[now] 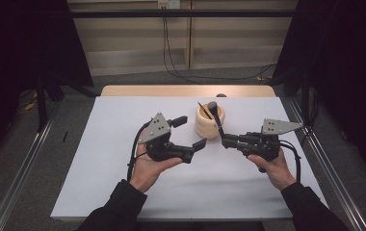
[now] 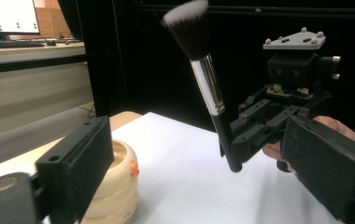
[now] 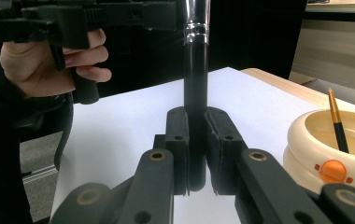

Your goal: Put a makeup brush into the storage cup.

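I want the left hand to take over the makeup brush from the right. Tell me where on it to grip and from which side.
Grip the makeup brush on its silver ferrule, above the right tool, which is shut on the lower black handle. The brush stands nearly upright, bristles up, so come in level from the side facing the left tool, whose jaws stand open. The bristles are probably too soft to hold.

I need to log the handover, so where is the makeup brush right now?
The makeup brush stands upright, its black handle clamped in the right claw, just right of the cream holder in the high view; the left claw is open across from it.
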A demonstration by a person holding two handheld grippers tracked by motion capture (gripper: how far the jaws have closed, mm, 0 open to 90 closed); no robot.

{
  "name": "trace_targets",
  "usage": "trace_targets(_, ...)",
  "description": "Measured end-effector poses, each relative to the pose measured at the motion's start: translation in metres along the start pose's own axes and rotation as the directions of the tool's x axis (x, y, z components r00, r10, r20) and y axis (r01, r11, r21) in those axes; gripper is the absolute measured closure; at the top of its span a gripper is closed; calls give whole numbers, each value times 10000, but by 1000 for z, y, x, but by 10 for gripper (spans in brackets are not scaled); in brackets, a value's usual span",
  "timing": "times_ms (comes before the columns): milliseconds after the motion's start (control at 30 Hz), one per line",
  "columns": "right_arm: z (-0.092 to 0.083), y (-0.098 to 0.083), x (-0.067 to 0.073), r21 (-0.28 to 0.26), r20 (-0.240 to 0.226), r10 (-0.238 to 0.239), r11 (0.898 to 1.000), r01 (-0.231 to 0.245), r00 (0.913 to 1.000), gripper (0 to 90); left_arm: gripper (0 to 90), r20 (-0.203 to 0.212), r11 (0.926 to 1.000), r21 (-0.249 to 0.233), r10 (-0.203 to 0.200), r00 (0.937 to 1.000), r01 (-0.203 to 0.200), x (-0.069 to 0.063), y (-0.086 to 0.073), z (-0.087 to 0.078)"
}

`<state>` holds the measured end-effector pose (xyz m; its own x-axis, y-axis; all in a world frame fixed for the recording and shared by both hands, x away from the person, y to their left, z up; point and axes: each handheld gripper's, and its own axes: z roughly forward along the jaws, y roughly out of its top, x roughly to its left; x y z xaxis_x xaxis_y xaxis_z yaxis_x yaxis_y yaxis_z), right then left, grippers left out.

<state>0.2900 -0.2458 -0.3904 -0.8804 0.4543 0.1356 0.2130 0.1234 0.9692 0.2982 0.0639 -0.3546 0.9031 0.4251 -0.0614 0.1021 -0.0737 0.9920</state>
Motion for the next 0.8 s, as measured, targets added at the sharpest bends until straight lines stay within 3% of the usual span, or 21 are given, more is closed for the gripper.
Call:
trace_targets(133, 2, -2, 0, 25, 24, 49, 10000, -50, 10000, 804, 149, -54, 9999, -102, -19, 10000, 18, 0, 2, 7)
trace_targets(200, 3, -2, 0, 63, -21, 11, 10000, -11, 10000, 804, 200, 131, 9998, 22, 179, 9998, -179, 1, 3, 10)
trace_targets(233, 3, -2, 1, 70, -12, 24, 10000, -24, 10000, 804, 204, 170, 10000, -43, 14, 9999, -13, 0, 4, 13)
trace_targets(267, 4, -2, 1, 109, -47, 14, 9999, -14, 10000, 804, 211, 292, 9996, 129, 232, 9993, -236, 0, 4, 13)
trace_targets(700, 12, -6, 4, 158, -246, -58, 9999, 62, 9997, 804, 420, 789, 9992, 337, -226, 9966, 200, 3, 6, 30)
trace_targets(800, 12, -6, 5, 166, -279, -116, 9998, 120, 9995, 804, 462, 704, 9990, 314, -351, 9969, 330, 3, 5, 30)
